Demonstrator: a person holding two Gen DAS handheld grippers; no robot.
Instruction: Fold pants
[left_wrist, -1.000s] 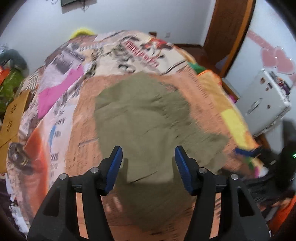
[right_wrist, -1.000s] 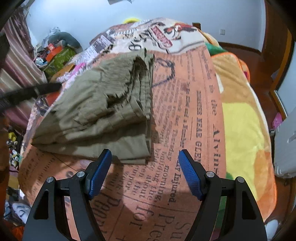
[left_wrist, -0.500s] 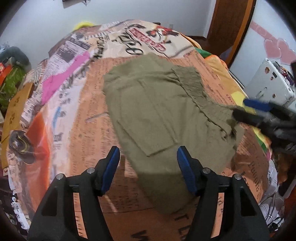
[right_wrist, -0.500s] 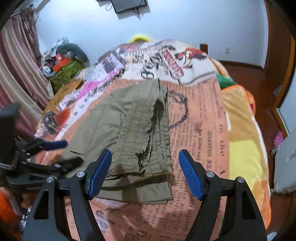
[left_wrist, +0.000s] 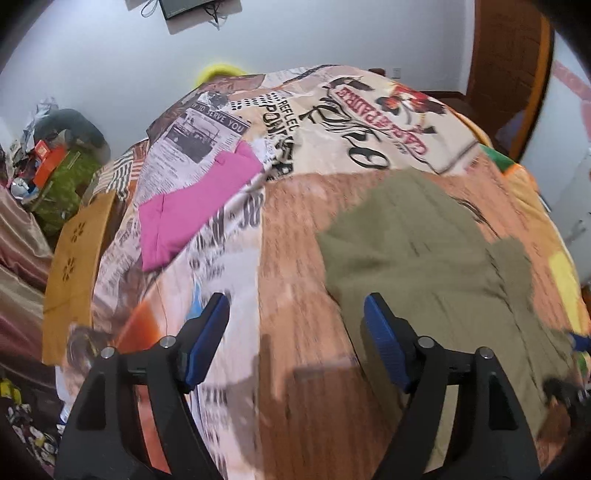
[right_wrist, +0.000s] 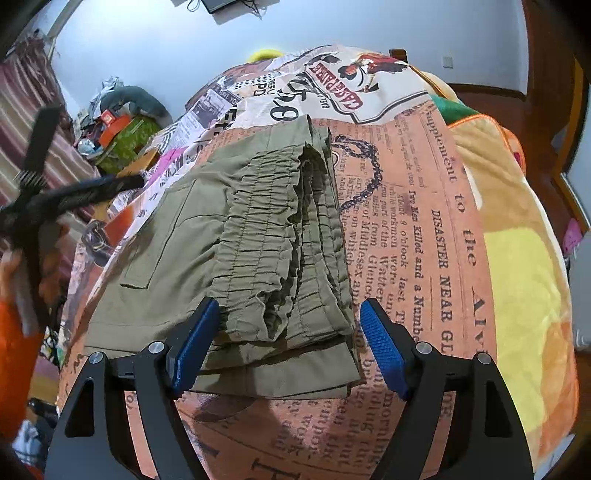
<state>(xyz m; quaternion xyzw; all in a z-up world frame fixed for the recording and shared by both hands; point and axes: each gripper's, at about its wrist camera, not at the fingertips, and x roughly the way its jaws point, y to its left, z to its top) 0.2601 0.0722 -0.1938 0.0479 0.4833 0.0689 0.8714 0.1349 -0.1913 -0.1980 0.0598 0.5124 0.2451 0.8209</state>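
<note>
Olive green pants (right_wrist: 258, 236) lie folded in a stack on the bed, elastic waistband on top toward the right. My right gripper (right_wrist: 290, 347) is open and empty, just above the near edge of the stack. In the left wrist view the pants (left_wrist: 436, 258) lie to the right, blurred. My left gripper (left_wrist: 295, 339) is open and empty, above bare blanket to the left of the pants. The left gripper also shows as a blurred dark shape in the right wrist view (right_wrist: 66, 195), left of the pants.
The bed is covered by a newspaper-print blanket (right_wrist: 424, 206). A pink cloth (left_wrist: 195, 206) lies on it at the far left. A cluttered heap (left_wrist: 55, 162) and a yellow-brown board (left_wrist: 77, 266) stand beside the bed on the left. A wooden door (left_wrist: 509, 66) is far right.
My left gripper has swung left off the pants and now faces bare blanket. My right gripper has come closer and lower toward the pants' near edge. Both stay open.
</note>
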